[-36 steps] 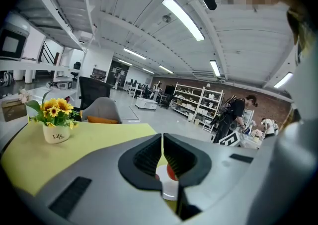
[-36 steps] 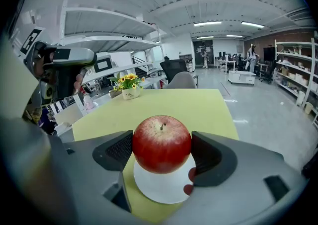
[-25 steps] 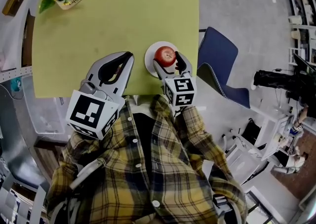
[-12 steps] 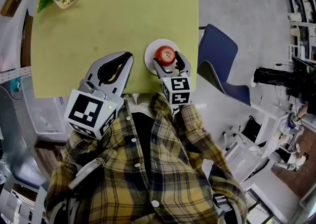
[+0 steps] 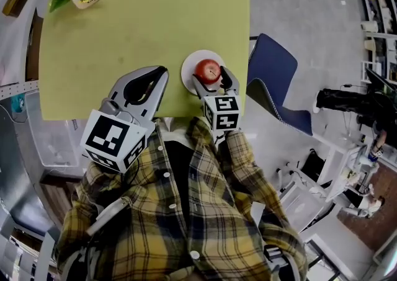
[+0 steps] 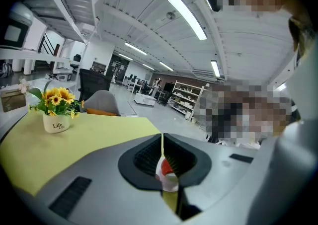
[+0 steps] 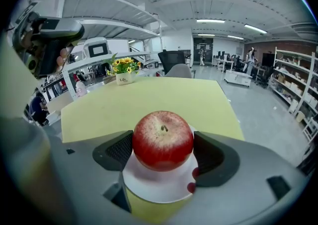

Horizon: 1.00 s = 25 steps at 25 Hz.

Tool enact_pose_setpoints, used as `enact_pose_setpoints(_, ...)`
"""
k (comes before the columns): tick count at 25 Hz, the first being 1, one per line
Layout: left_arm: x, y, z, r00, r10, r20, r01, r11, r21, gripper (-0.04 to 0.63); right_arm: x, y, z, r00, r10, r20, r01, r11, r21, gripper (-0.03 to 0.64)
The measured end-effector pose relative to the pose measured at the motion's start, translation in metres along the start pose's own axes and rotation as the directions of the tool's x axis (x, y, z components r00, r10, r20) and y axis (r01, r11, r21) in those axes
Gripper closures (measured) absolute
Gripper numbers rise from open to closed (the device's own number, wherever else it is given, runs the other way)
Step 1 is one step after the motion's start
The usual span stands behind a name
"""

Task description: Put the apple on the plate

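The right gripper (image 5: 211, 77) has its jaws pinching the red apple (image 7: 162, 139) from either side, directly over the white plate (image 7: 154, 187) near the edge of the yellow-green table (image 5: 142, 19); the apple seems to rest on the plate, though contact is hard to confirm. The left gripper (image 5: 160, 74) hovers beside it, jaws pressed together (only a thin slit between them) and holding nothing.

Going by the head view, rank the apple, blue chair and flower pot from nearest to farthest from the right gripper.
1. Apple, between the right gripper's jaws.
2. Blue chair, off the table's right edge.
3. Flower pot, at the table's far left corner.
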State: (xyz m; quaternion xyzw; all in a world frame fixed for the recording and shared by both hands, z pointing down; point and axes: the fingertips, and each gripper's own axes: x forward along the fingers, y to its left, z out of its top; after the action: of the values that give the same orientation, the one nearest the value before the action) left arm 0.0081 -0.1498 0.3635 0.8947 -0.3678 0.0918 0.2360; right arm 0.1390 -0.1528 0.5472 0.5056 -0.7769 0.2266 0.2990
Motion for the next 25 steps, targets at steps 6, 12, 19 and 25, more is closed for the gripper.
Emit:
enact_pose_setpoints(6,0.000,0.002,0.003,1.000,0.003,0.005,-0.003,1.000,0.002,0.575,-0.001,0.002,0.002,1.000,0.016,0.002,-0.016,1.000,0.023,0.256)
enact_pose_setpoints(12,0.000,0.001,0.006,1.000,0.007,0.013,-0.007,1.000,0.002,0.575,-0.005,0.001,0.007,1.000,0.015,0.026,-0.016,1.000,0.021,0.256)
enact_pose_setpoints(19,0.002,0.005,0.009,1.000,-0.001,0.022,0.001,1.000,0.001,0.575,-0.009,0.002,0.018,0.999,0.023,0.046,-0.027,0.996,0.082,0.256)
enact_pose_setpoints(25,0.005,0.000,0.012,0.999,-0.012,0.036,0.012,1.000,0.002,0.575,-0.021,-0.002,0.030,0.996,0.030,0.086,-0.040,0.992,0.120,0.256)
